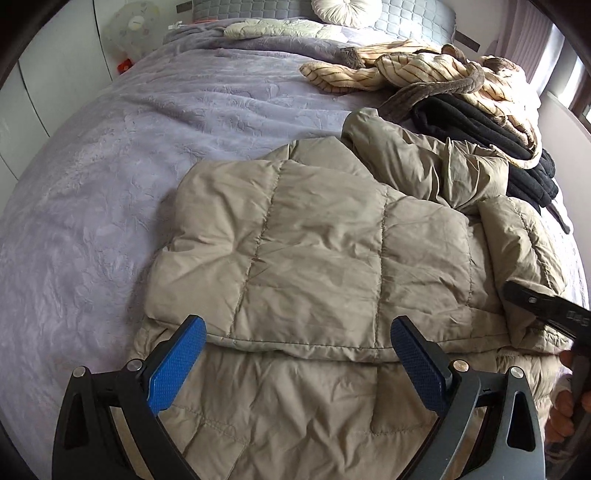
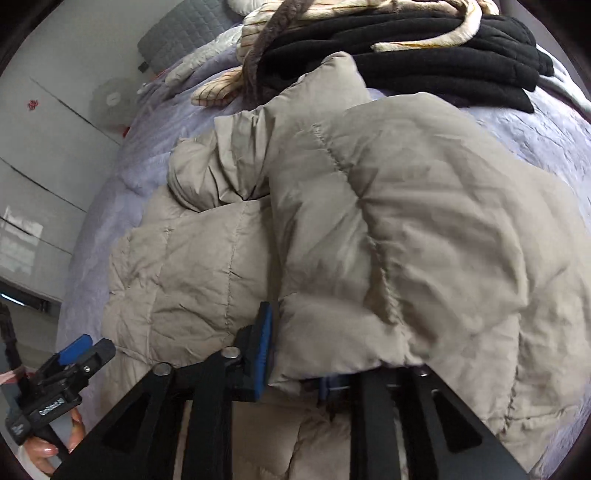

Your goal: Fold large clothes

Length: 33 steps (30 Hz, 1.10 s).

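Your left gripper (image 1: 298, 345) gapes empty at lower centre; jacket (image 1: 314, 251) runs left-right, its unfolded panel nearer your right gripper (image 2: 295, 360), part-open around puffy fabric

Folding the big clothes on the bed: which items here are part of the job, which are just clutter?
In play:
- beige puffer jacket
- left gripper, open above the jacket
- right gripper, a jacket fold between its fingers

Lying about:
- striped cream garment
- black garment
- round cushion
- fan
- purple bedspread
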Tool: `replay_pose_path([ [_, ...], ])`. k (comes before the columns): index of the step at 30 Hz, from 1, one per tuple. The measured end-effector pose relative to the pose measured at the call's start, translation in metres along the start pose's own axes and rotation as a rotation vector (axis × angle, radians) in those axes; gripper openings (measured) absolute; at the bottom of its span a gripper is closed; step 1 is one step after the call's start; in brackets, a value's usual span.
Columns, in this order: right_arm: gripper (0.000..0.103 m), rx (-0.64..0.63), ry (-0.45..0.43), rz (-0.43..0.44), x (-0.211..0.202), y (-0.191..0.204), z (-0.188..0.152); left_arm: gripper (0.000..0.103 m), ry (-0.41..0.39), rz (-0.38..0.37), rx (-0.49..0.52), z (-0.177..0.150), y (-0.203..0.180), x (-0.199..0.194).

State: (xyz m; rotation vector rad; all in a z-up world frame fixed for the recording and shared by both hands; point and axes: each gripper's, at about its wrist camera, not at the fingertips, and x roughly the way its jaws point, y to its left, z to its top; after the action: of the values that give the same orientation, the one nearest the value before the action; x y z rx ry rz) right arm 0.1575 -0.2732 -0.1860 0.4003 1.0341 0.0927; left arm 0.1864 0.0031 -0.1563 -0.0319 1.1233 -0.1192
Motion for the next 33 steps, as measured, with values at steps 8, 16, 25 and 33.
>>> replay_pose_path([
  [8, 0.034, 0.444, -0.182, 0.113, -0.047, -0.08, 0.007, 0.1, 0.007, -0.088, -0.005, 0.01, -0.005, 0.007],
  [16, 0.012, -0.028, -0.166, 0.111, -0.031, 0.034, 0.021, 0.1, -0.001, -0.351, -0.139, 0.025, 0.033, -0.004],
  [25, 0.06, -0.23, 0.102, 0.064, 0.029, 0.099, -0.029, 0.1, 0.04, -0.598, -0.235, 0.04, 0.057, 0.0],
  [33, 0.073, 0.082, 0.101, 0.051, -0.039, -0.02, -0.057, 0.1, 0.147, -0.641, -0.175, 0.038, 0.016, 0.032],
])
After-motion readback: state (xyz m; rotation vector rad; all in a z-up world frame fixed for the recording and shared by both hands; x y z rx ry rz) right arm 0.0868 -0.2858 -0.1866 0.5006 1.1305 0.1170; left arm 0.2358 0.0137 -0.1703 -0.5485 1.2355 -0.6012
